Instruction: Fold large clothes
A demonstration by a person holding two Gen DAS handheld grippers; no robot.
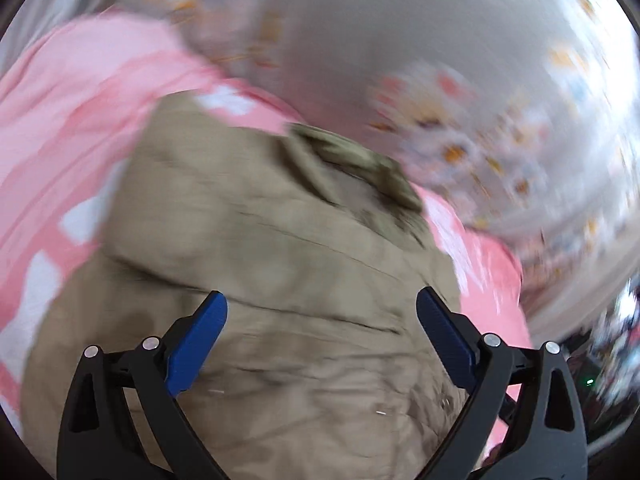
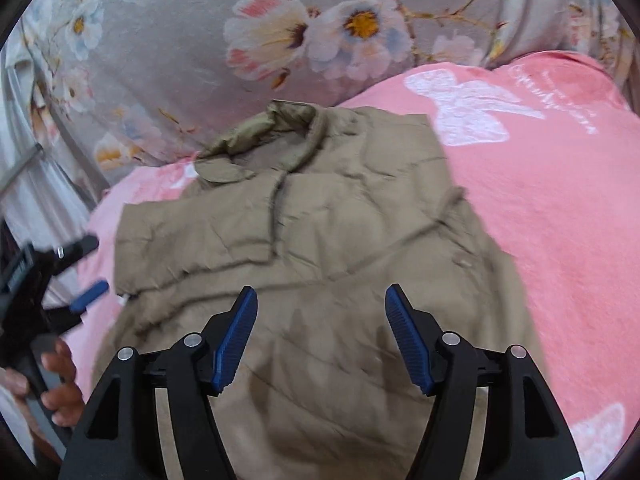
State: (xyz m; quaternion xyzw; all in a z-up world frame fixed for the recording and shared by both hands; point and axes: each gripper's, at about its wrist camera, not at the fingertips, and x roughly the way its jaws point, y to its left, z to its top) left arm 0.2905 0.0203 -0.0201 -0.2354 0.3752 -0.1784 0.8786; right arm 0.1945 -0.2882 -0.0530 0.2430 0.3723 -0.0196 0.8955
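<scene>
Right wrist view, khaki jacket (image 2: 320, 220) on pink blanket (image 2: 560, 200), no containers

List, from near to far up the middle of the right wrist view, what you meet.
right gripper → tan jacket → jacket collar → floral sheet. The pink blanket lies under the jacket and to its sides.

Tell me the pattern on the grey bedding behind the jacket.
Pink and white flowers on the grey fabric bedding, clearest in the right wrist view.

We find one trace of writing: white cursive script on the pink blanket (image 2: 560, 200), beside its white bow print, too small and smeared to read.
</scene>
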